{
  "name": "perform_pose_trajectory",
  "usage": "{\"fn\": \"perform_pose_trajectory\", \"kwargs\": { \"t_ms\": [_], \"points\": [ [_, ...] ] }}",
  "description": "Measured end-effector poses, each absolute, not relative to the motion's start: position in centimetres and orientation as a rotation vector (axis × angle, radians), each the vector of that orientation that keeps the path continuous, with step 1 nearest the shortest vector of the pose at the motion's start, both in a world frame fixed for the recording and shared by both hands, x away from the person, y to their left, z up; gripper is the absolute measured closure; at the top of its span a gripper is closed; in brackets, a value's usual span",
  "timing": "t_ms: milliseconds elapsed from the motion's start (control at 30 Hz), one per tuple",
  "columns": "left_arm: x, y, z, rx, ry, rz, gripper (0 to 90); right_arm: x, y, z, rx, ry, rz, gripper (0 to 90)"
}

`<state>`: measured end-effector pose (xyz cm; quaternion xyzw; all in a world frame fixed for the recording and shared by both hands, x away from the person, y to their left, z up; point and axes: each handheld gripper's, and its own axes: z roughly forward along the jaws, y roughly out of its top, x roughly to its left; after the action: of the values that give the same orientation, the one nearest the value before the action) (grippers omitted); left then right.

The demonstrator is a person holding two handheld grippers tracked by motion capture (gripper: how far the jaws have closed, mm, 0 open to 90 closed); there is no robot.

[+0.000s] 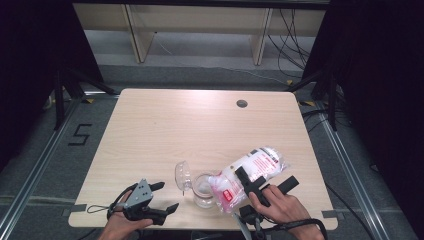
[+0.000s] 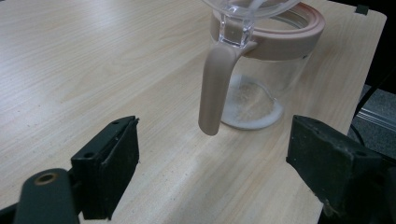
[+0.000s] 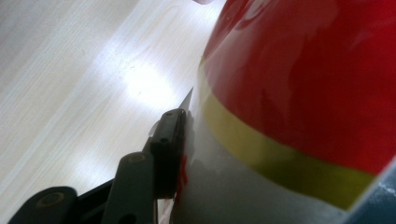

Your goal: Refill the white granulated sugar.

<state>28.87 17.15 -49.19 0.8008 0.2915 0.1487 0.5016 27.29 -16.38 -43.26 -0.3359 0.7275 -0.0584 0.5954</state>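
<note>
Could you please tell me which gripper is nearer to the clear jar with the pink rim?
The right. The right gripper, clamped on the bag tipped at the jar, sits close beside it. The left gripper rests open, apart, facing its handle.

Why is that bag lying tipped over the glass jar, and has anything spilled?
Nothing looks spilled. The right hand-held gripper holds the bag tilted, mouth down at the open jar, and white grains lie on the jar's bottom. The jar's lid stands flipped up.

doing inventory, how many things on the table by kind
glass jar with open lid: 1
plastic bag of white powder, held tilted at the jar by the right gripper: 1
total: 2
</note>
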Motion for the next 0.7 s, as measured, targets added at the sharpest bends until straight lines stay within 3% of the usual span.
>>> {"fn": "perform_pose_trajectory", "kwargs": {
  "t_ms": [700],
  "points": [
    [29.04,17.29,-49.18,1.934,0.706,0.362,16.3,27.19,-16.27,-43.14,-0.789,1.697,-0.139,57.0]
  ]
}}
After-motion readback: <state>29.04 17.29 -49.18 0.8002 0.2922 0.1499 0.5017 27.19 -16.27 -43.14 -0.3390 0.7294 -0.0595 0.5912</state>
